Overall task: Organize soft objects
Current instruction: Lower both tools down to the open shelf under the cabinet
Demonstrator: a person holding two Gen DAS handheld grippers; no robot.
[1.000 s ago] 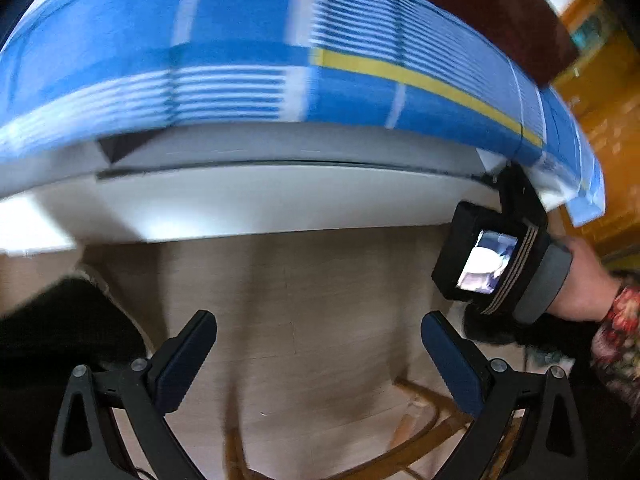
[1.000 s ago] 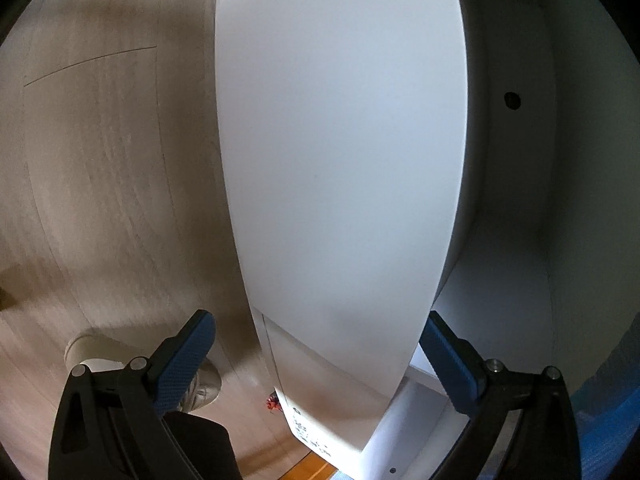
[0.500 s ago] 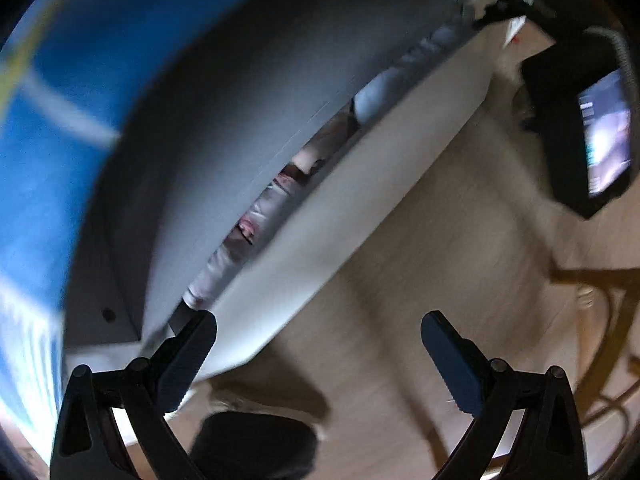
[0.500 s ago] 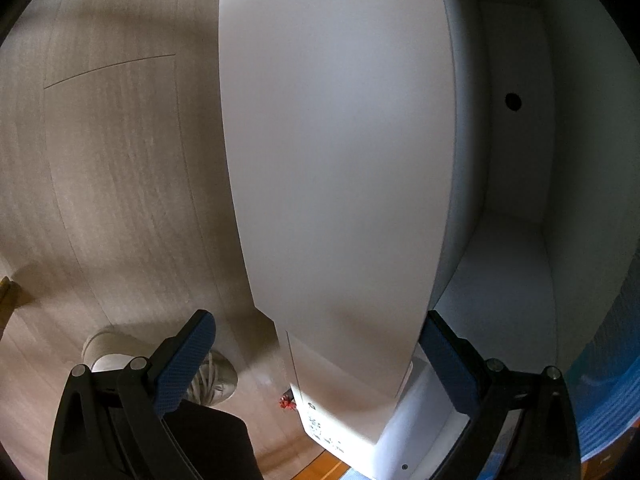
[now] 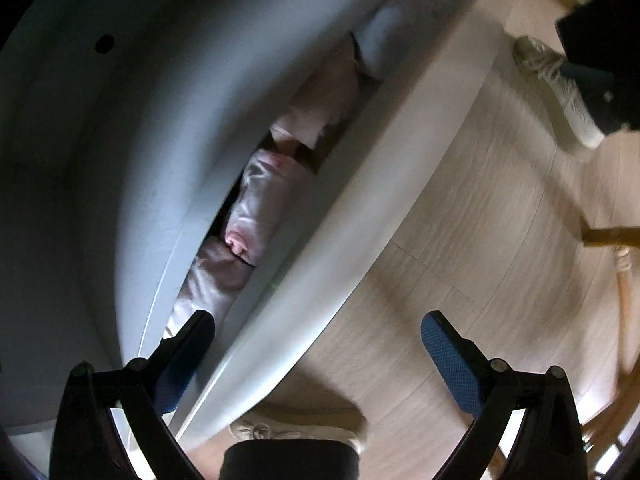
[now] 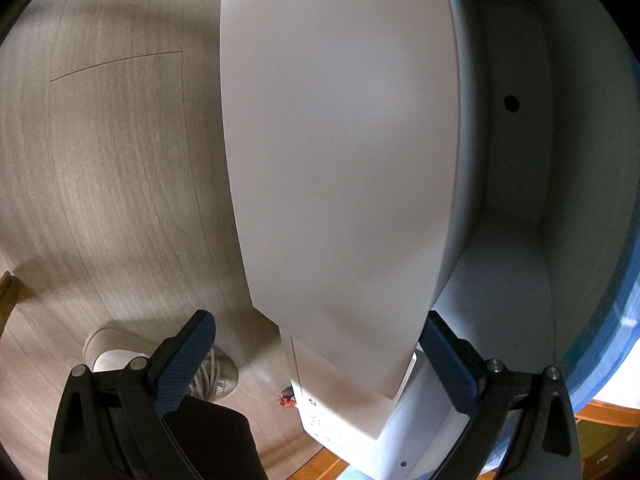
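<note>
1. The left gripper has swung round in the last second: a moment ago it looked across at a blue plaid cover and the drawer's white front, and now it looks down along the gap of the drawer. Its jaws are wide apart and hold nothing; the left finger sits just over the gap, at the drawer's near end.

2. The soft things, pale pink clothes, lie bunched inside the drawer, running from its near end toward its far end. They fill the narrow opening between the drawer front and the cabinet above it. A paler bundle shows at the far end.

3. The right gripper has hardly moved. Its jaws are spread wide and empty, straddling the edge of a white panel; whether either finger touches it I cannot tell. To the right is a bare white compartment.

4. My reading: the left gripper's turn has brought the clothes into its sight, so the sorting can start from there. The gap looks tight, so the drawer may need pulling farther out first.

5. A shoe stands on the wood floor by the right gripper.
</note>
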